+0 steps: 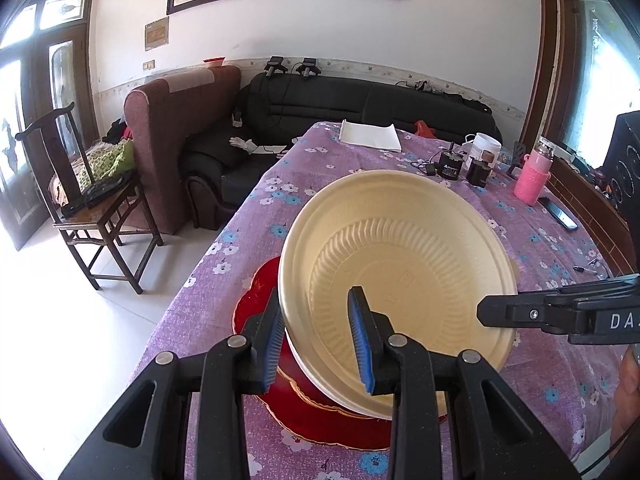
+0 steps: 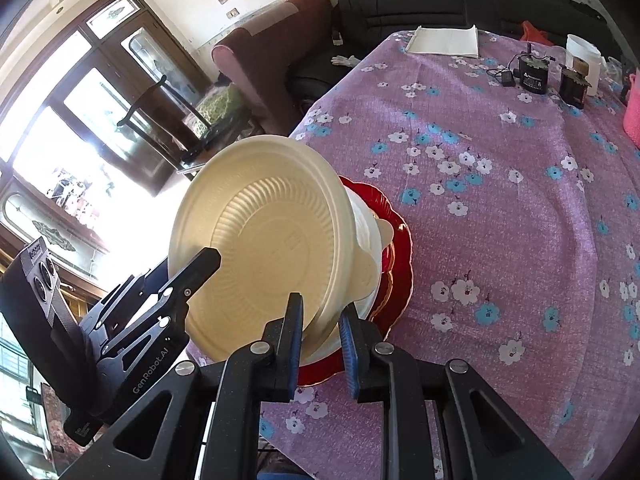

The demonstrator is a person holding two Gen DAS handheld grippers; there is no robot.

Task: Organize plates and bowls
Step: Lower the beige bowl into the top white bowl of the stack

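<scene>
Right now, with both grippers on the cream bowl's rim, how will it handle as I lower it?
The cream bowl looks thin, ribbed and moulded, so probably light and flexible; the rim may bend between left gripper and right gripper. It hangs tilted over the red plates, so it could land crooked. Smooth walls may slip.

A purple floral tablecloth (image 1: 280,200) covered the table. At its twelve o'clock end lay a folded white cloth (image 1: 370,136); toward two o'clock stood a white tub (image 1: 486,148), two black canisters (image 1: 450,166) and a pink bottle (image 1: 532,178). A black sofa (image 1: 360,100) sat beyond, a wooden chair (image 1: 80,200) at nine o'clock.
</scene>
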